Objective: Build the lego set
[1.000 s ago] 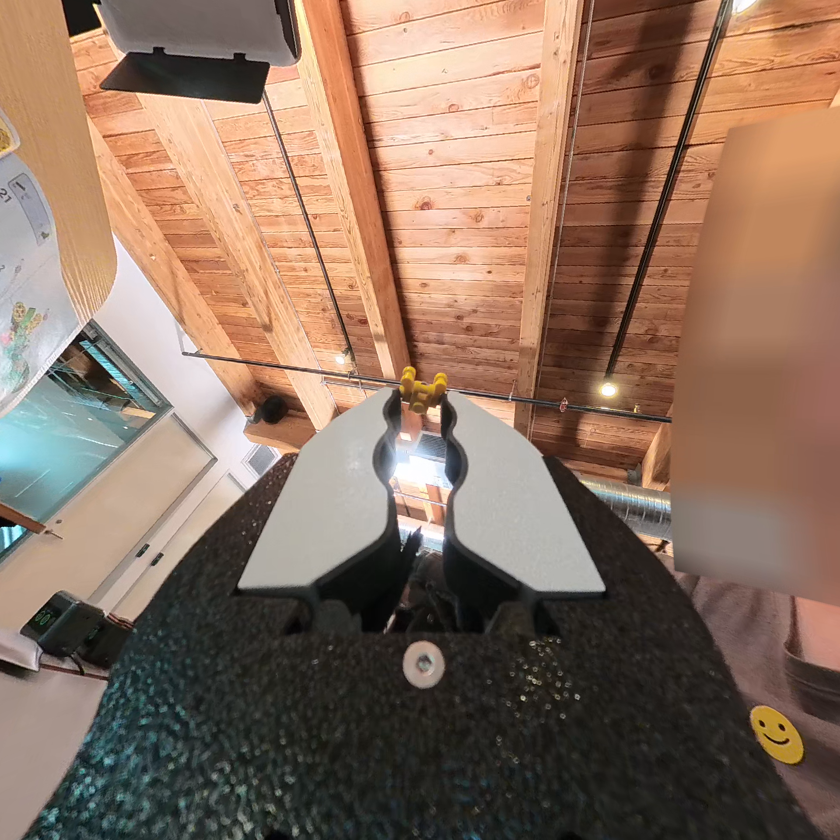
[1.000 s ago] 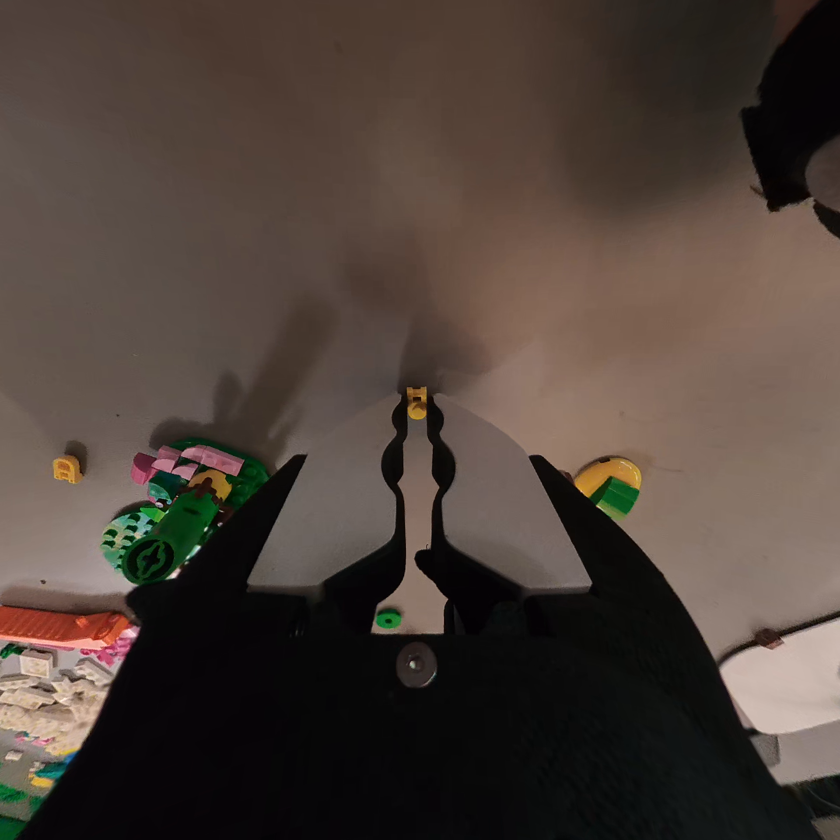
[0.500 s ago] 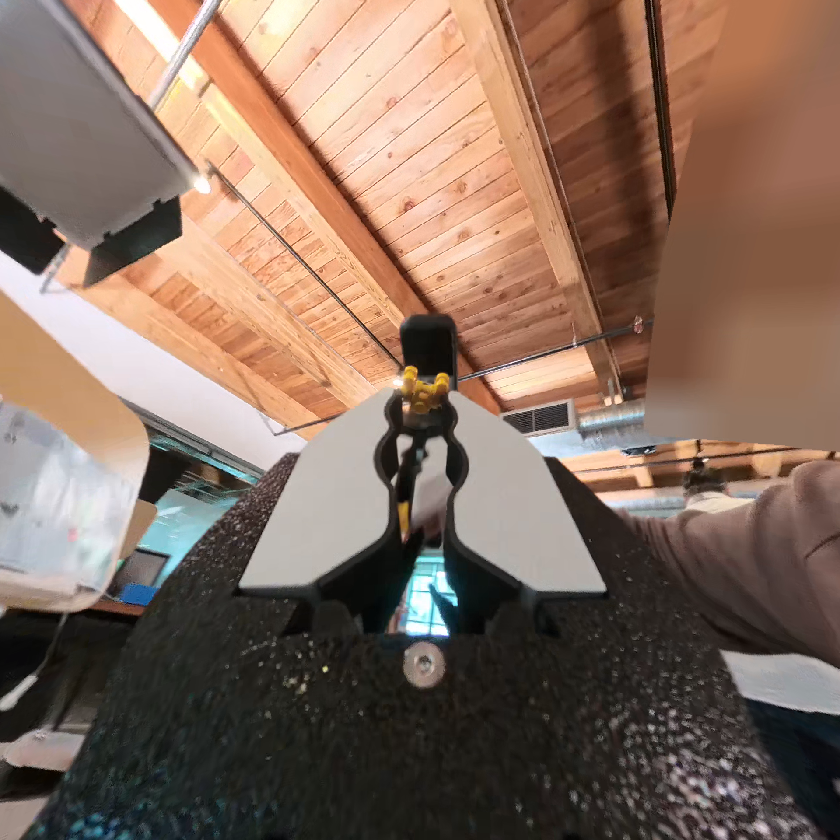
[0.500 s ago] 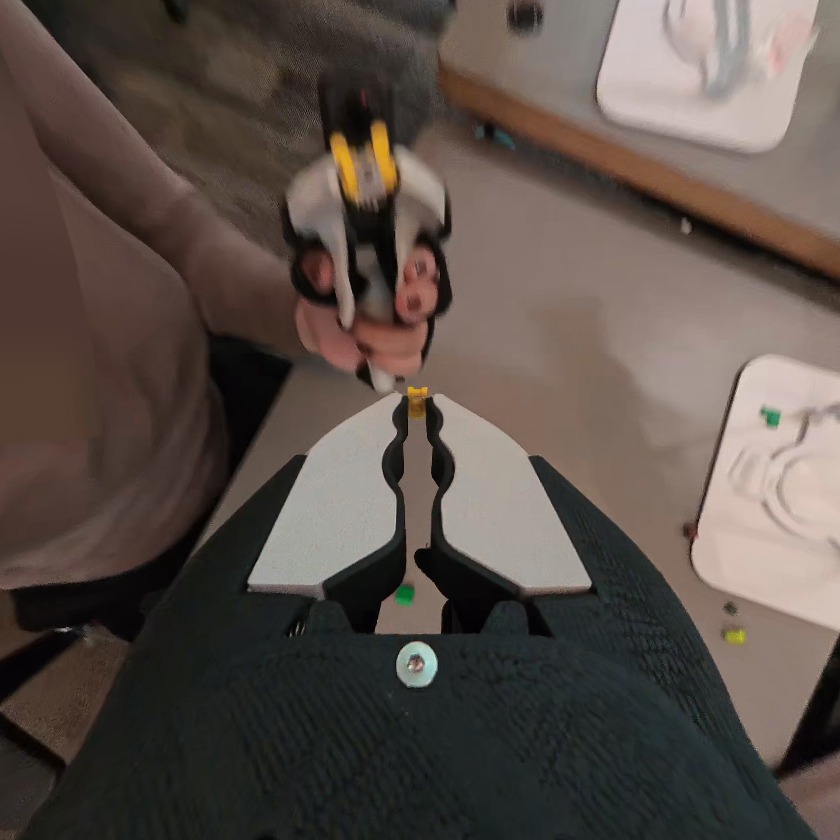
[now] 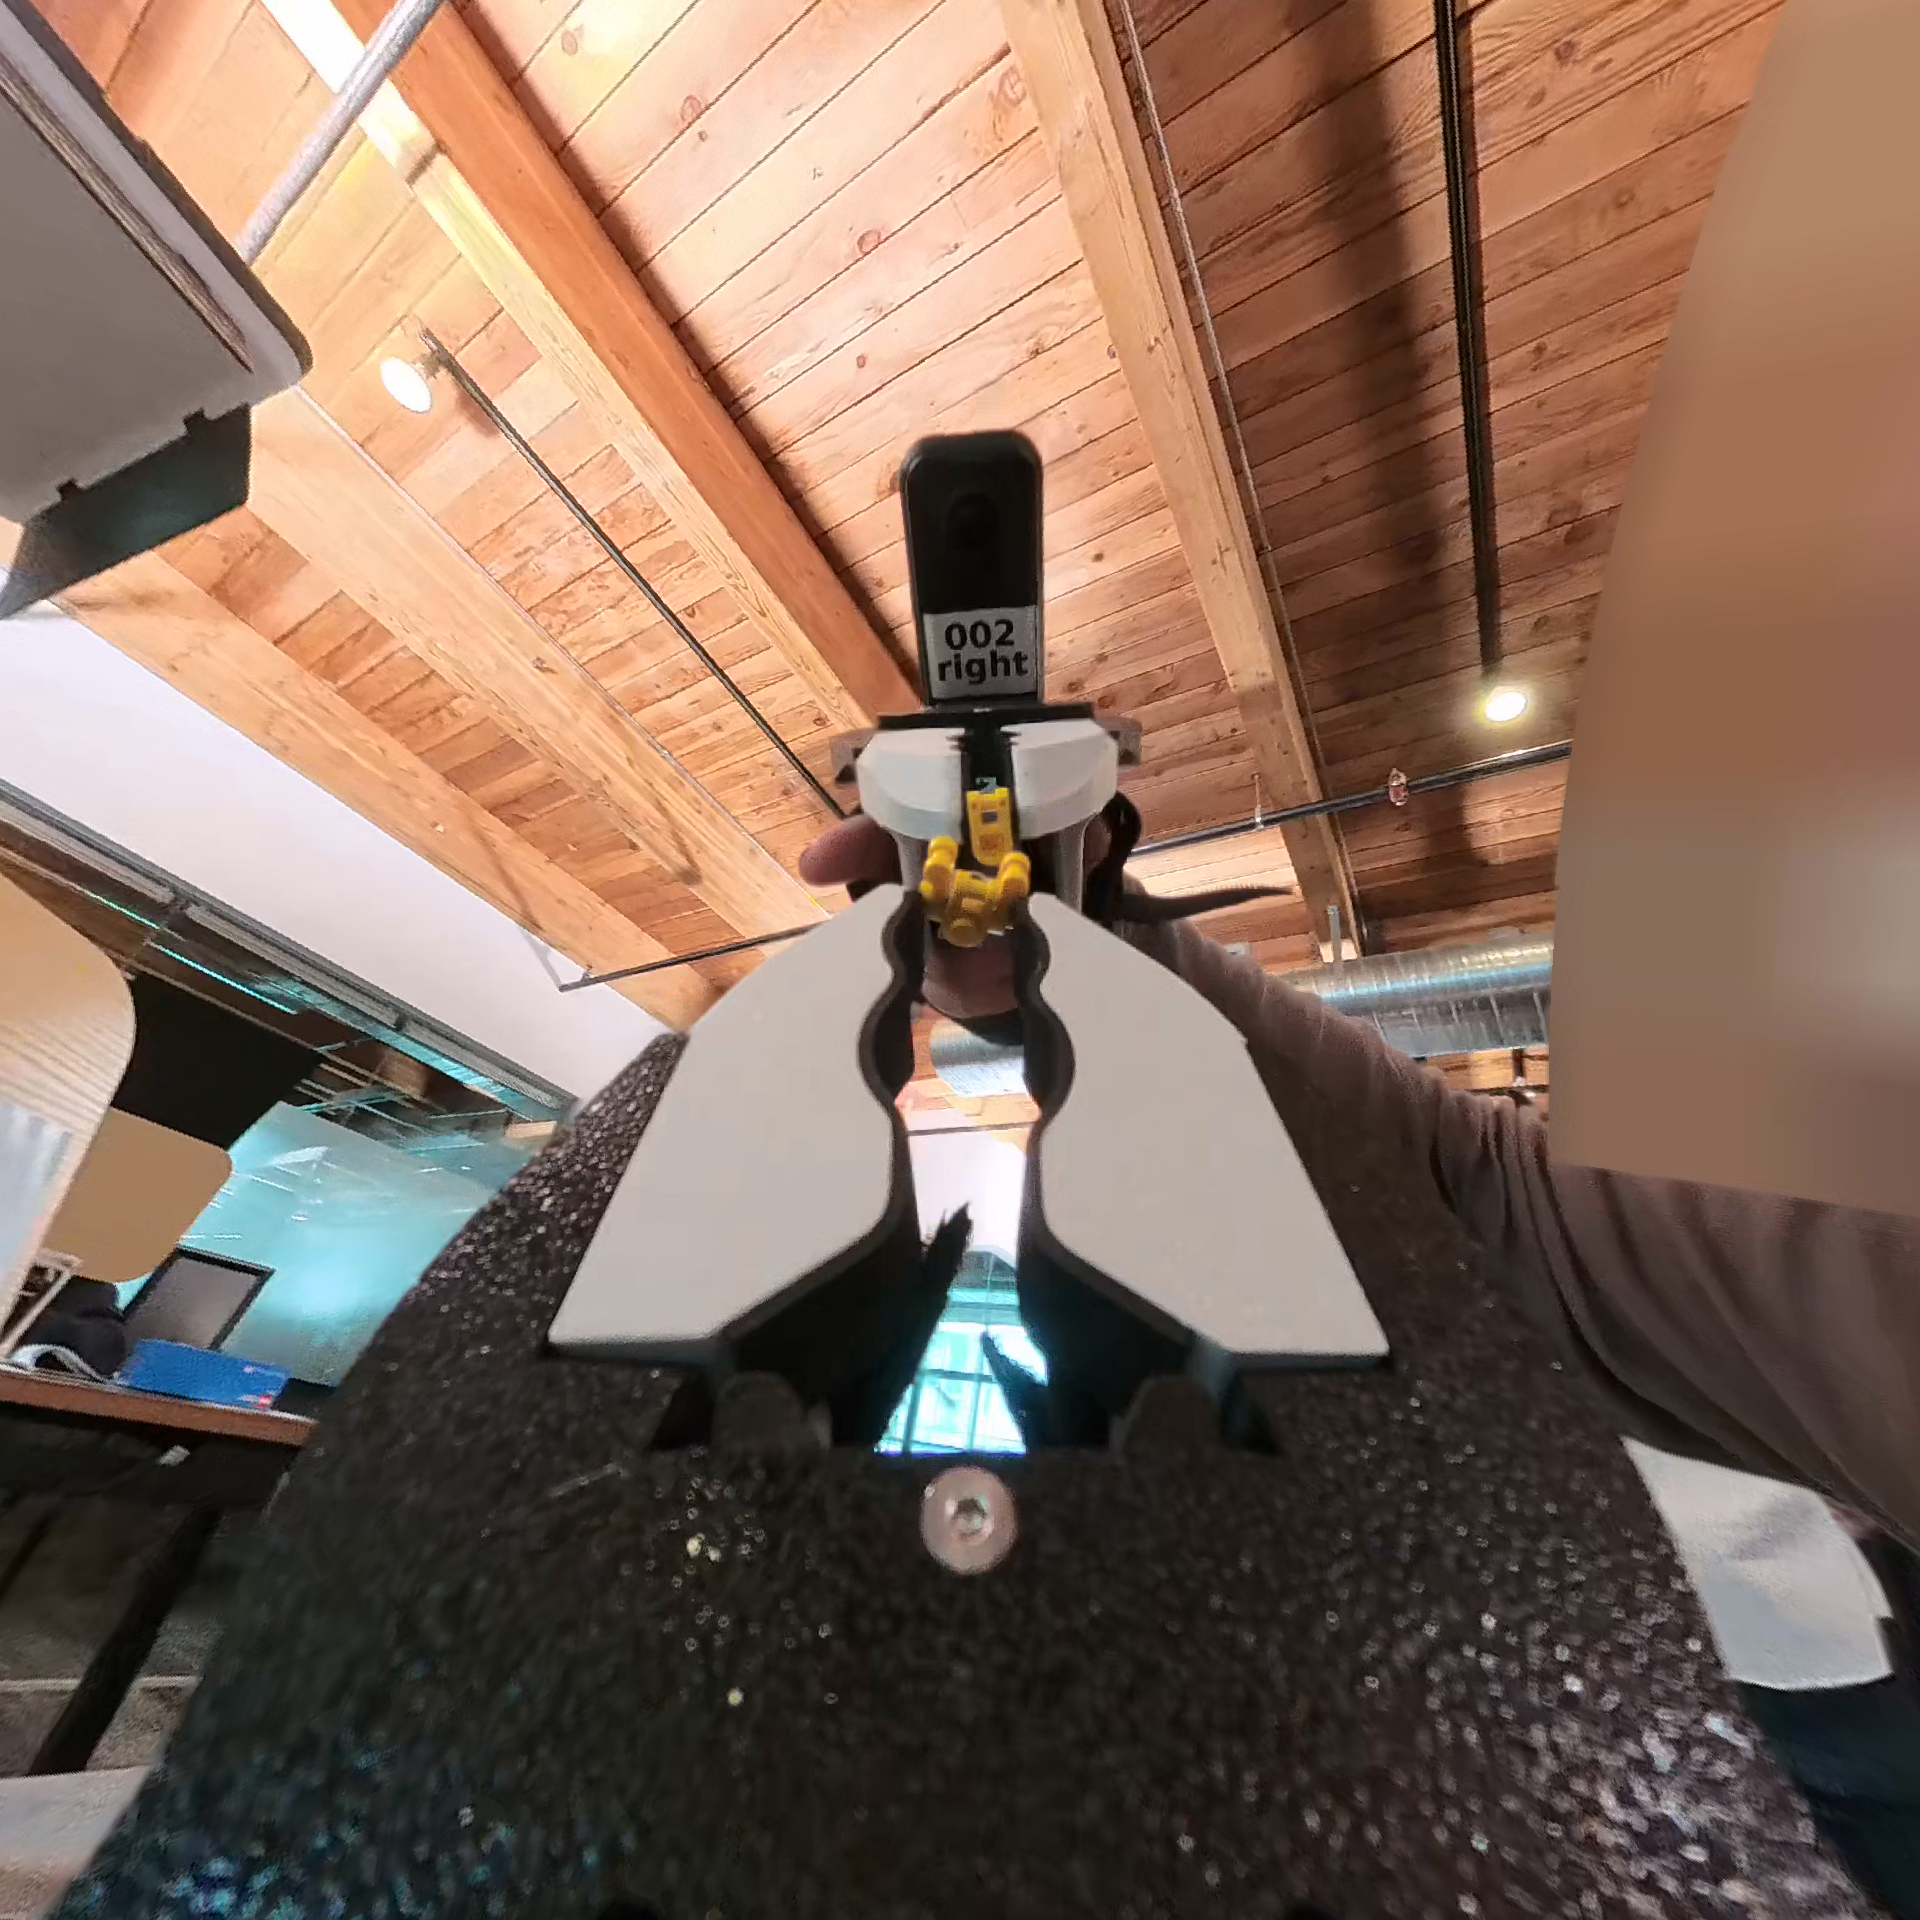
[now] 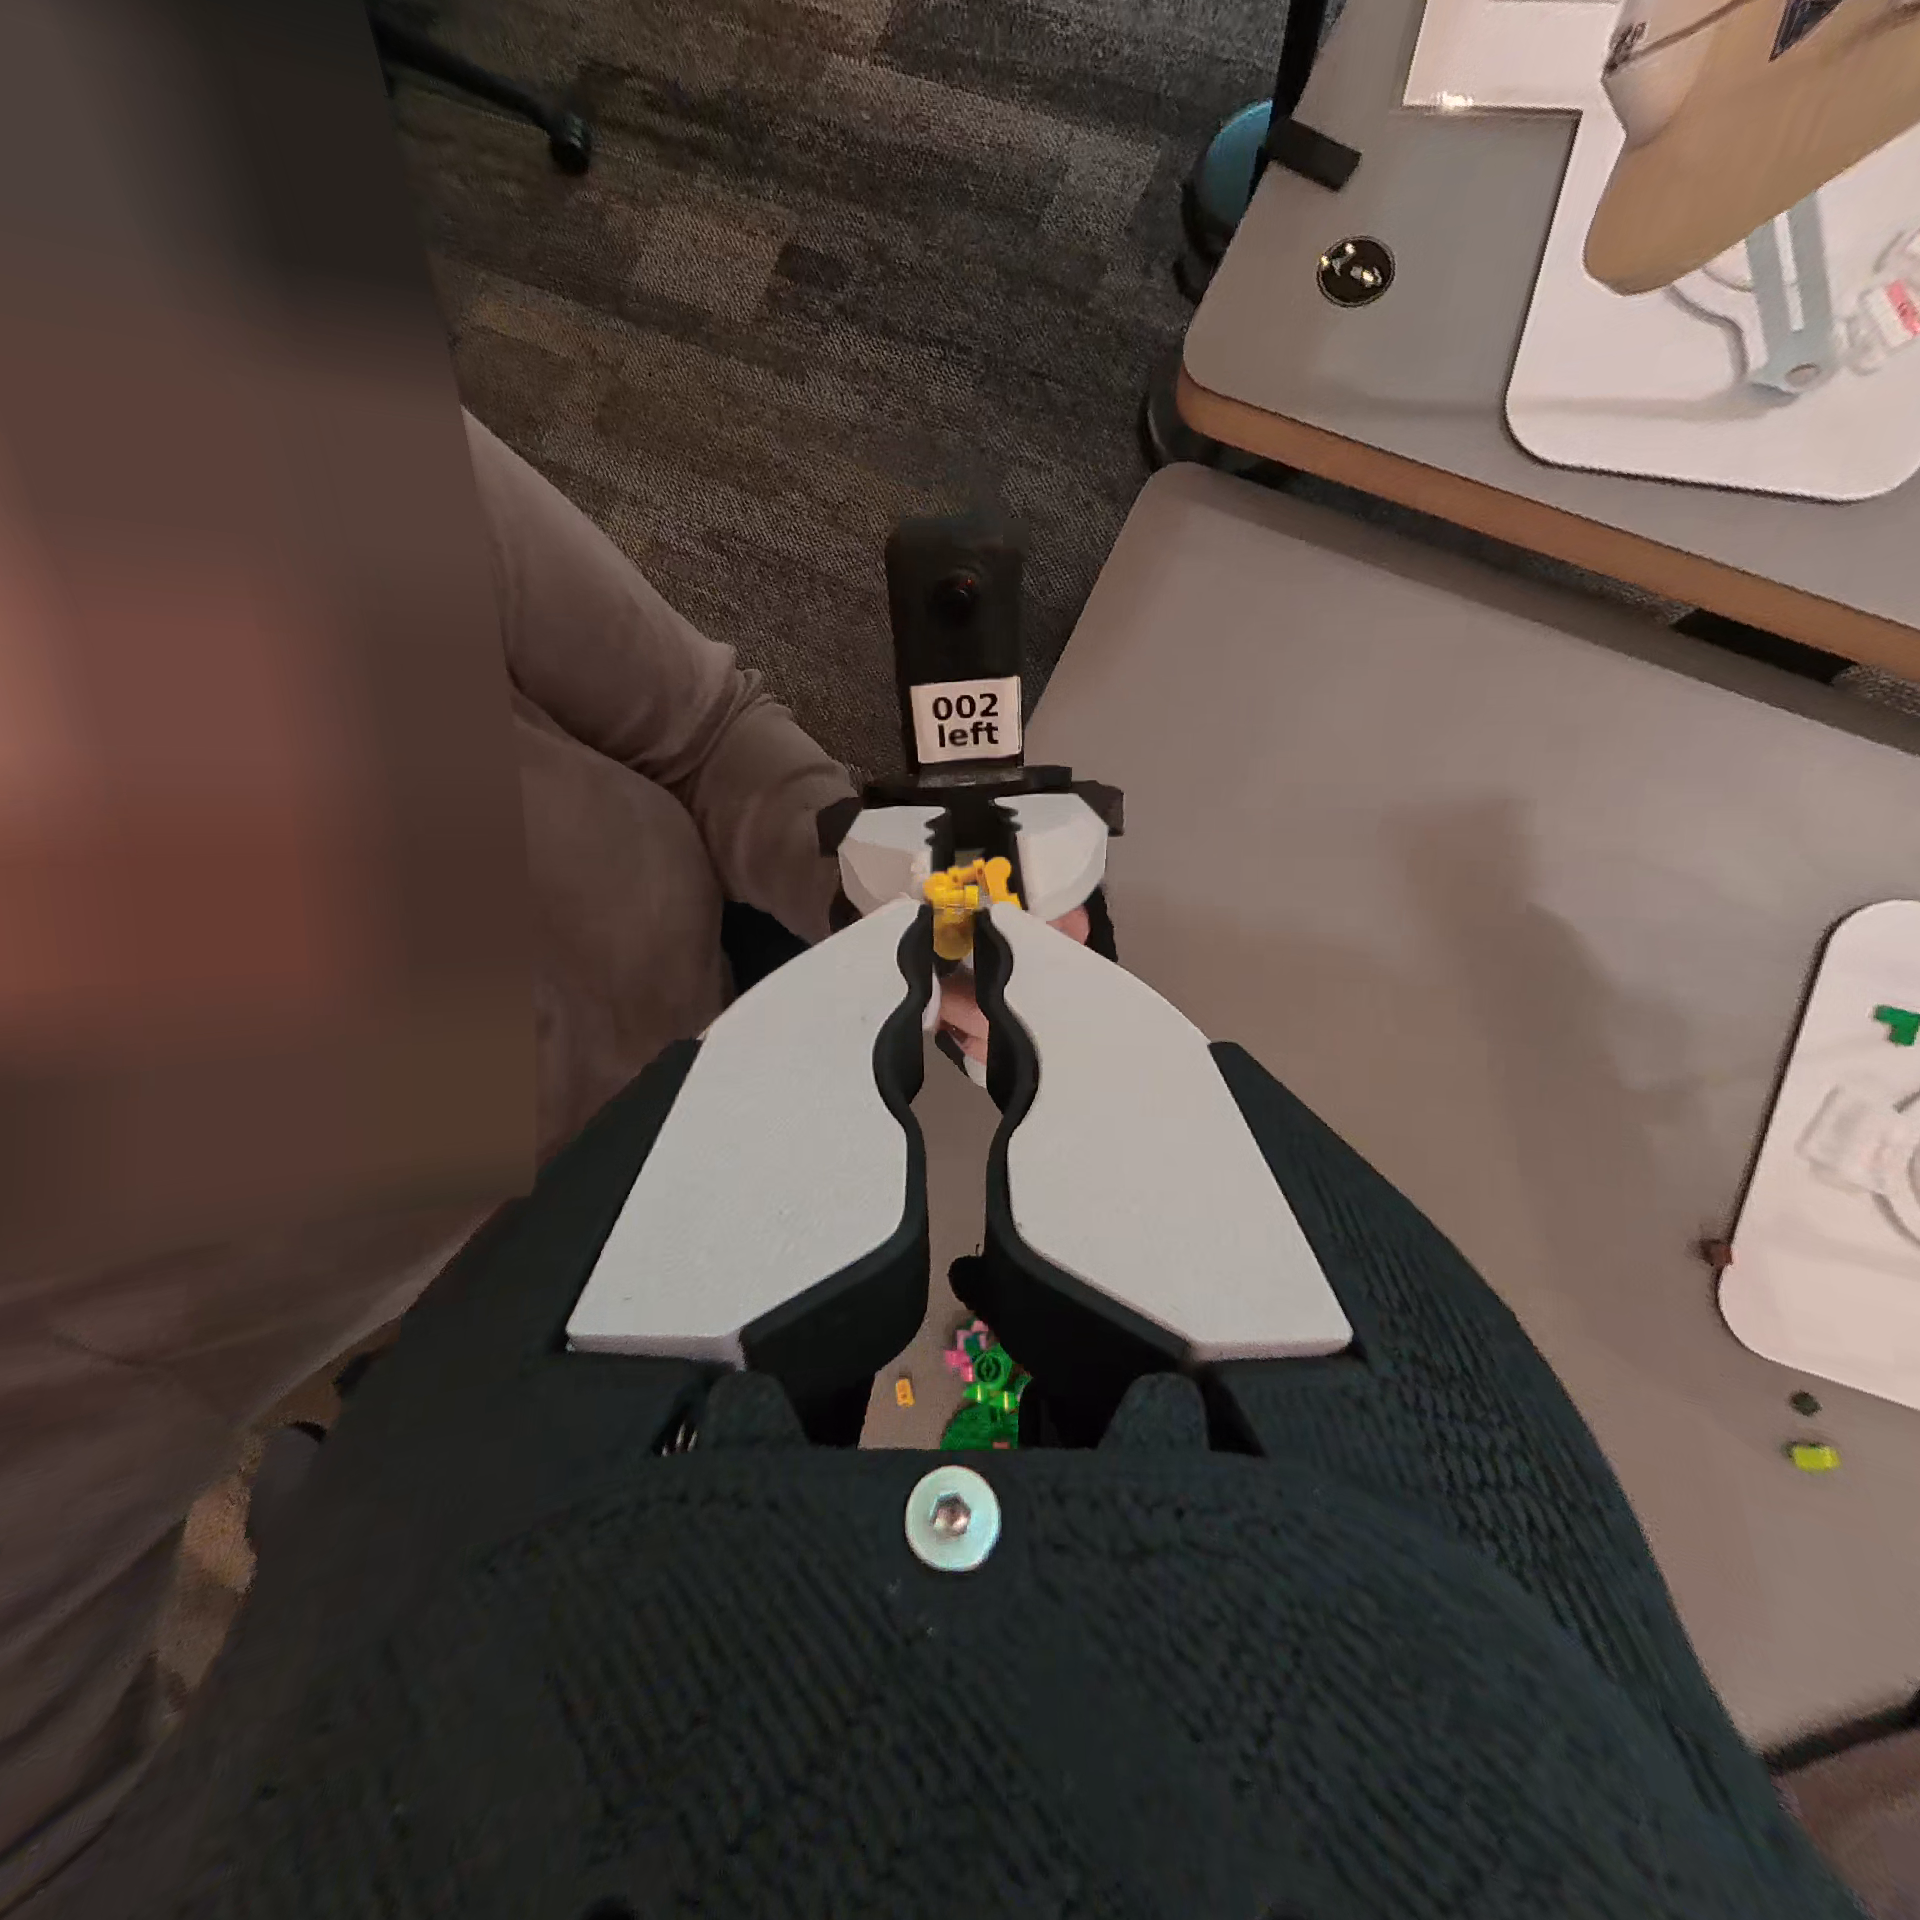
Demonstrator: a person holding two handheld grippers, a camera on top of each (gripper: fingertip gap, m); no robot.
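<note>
In the left wrist view my left gripper point(image 5: 971, 916) points up toward the ceiling and is shut on a yellow pronged lego piece point(image 5: 968, 896). My right gripper point(image 5: 985, 802) faces it tip to tip, shut on a small yellow lego piece point(image 5: 988, 823) that meets the prongs. In the right wrist view my right gripper point(image 6: 951, 923) is shut on the small yellow piece point(image 6: 949, 933). The left gripper point(image 6: 966, 864) is opposite with the pronged piece point(image 6: 968, 885). Both are held in the air off the table's near edge. I cannot tell whether the pieces are joined.
A grey table point(image 6: 1403, 831) lies to the right with a white tray point(image 6: 1849, 1143) on it. A second table carries another white tray point(image 6: 1714, 416). Loose green and pink pieces point(image 6: 982, 1392) show through the finger gap. A person's brown sleeve point(image 6: 644, 748) is on the left. My left and right fingertips are right by each other.
My right gripper has swung up from the table to face the left gripper. The two grippers have closed the gap, and the yellow pieces now meet at the tips.
</note>
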